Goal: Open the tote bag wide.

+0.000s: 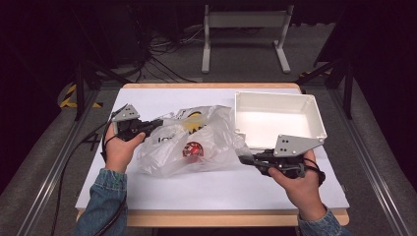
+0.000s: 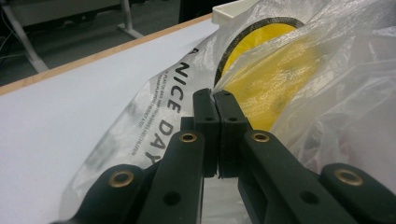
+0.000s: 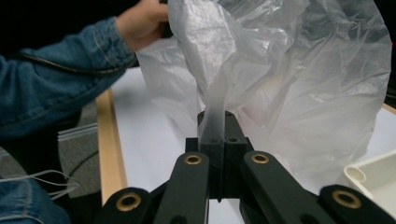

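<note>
The plastic bag (image 1: 189, 142) lies mid-table beside the white tray (image 1: 278, 105). The left gripper (image 1: 156, 123) and right gripper (image 1: 244, 158) each pinch its film, at opposite edges. The high view reveals a red item (image 1: 192, 149) inside; the left gripper view shows printed lettering.

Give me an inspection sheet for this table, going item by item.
Surface: white sheet on a wood-edged table.
Job's things: clear printed plastic bag, a red item inside.
Clutter: white tray at the bag's right.
Grippers: left tongs shut on the bag's edge; right tongs shut on a gathered fold.
Cables: one trails from the left tongs.
Surroundings: dark room, white stand, floor wires behind.
</note>
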{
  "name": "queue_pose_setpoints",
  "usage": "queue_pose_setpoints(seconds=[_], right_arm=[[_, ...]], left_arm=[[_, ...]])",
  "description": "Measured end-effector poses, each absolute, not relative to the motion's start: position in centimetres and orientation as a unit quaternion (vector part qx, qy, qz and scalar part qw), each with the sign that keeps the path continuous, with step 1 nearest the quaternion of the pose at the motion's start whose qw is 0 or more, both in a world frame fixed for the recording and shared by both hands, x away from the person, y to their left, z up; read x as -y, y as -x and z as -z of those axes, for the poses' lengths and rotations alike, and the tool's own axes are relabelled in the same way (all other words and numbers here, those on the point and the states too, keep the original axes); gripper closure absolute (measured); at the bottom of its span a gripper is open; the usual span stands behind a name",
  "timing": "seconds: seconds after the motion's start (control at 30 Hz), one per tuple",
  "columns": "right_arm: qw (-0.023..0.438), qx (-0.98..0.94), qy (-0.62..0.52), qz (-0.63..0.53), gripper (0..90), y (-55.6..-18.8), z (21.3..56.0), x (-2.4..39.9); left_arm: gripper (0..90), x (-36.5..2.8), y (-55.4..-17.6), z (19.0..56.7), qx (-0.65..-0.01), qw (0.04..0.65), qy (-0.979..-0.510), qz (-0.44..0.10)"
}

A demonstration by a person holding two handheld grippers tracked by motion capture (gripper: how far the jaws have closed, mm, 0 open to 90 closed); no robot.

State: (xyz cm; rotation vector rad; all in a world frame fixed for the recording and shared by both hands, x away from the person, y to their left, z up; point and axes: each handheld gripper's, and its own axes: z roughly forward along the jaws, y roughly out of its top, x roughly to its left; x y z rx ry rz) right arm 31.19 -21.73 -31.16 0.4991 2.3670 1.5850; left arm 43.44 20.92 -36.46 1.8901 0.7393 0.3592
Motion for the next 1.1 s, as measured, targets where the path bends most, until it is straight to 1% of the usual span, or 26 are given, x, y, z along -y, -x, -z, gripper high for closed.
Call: queue_pose_setpoints(seconds=[0.07,0.2,0.27,0.43,0.53,0.87,1.1], right_arm=[[0.127,-0.807,-0.174,-0.55,89.9,-31.2,30.9,21.9],[0.151,-0.805,-0.197,-0.54,89.7,-32.0,31.3,21.9],[0.165,-0.807,-0.21,-0.527,89.6,-32.5,31.7,21.8],[0.18,-0.812,-0.241,-0.5,89.6,-34.2,33.3,21.7],[0.176,-0.816,-0.26,-0.486,89.6,-35.2,34.8,21.8],[0.176,-0.825,-0.299,-0.447,89.7,-36.5,37.4,22.3],[0.154,-0.84,-0.328,-0.405,89.7,-36.9,39.7,22.7]], left_arm=[[88.9,-20.8,-43.4,36.4,-0.305,0.516,-0.786,-0.152],[88.9,-20.7,-43.9,37.1,-0.311,0.507,-0.79,-0.148],[88.9,-20.6,-44.2,37.7,-0.32,0.501,-0.791,-0.143],[88.9,-20.6,-45.1,39.1,-0.332,0.491,-0.794,-0.137],[88.9,-20.5,-45.5,39.8,-0.336,0.484,-0.797,-0.133],[88.8,-20.7,-46.2,41.4,-0.356,0.472,-0.797,-0.124],[88.9,-21.4,-46.5,42.3,-0.375,0.456,-0.797,-0.124]])
